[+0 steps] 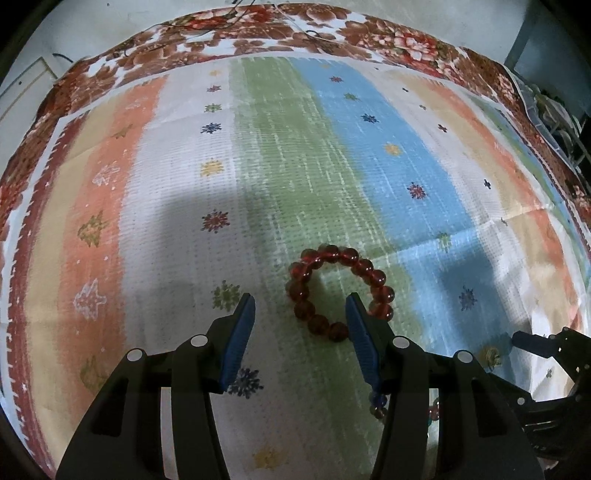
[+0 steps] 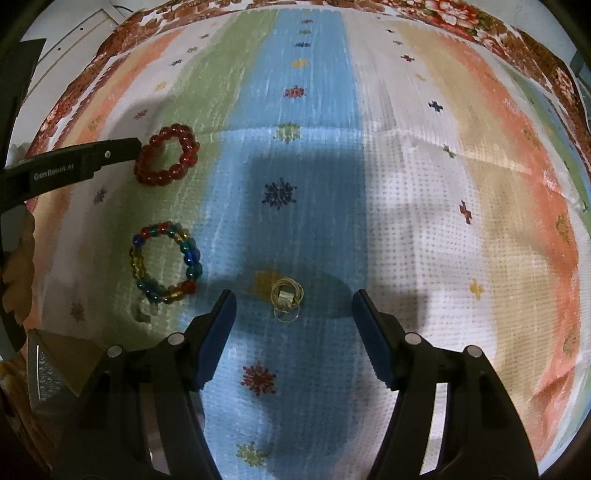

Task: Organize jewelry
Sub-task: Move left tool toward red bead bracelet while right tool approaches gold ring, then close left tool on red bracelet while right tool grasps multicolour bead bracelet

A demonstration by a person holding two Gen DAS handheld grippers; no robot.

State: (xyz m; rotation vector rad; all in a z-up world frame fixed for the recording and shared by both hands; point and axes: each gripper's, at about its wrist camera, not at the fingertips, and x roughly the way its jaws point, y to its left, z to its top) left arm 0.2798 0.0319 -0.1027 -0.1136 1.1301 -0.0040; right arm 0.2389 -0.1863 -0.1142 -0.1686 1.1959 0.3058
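A red bead bracelet lies flat on the striped cloth. My left gripper is open and empty, its fingers astride the bracelet's near left part. The bracelet also shows in the right wrist view, next to the left gripper's finger. A multicoloured bead bracelet lies nearer on the cloth. A small gold ring or thin chain bundle lies between the tips of my right gripper, which is open and empty.
The cloth's brown floral border runs along the far edge. A clear box or lid sits at the lower left of the right wrist view. A small clear object lies by the multicoloured bracelet. Part of the right gripper shows at the left view's right edge.
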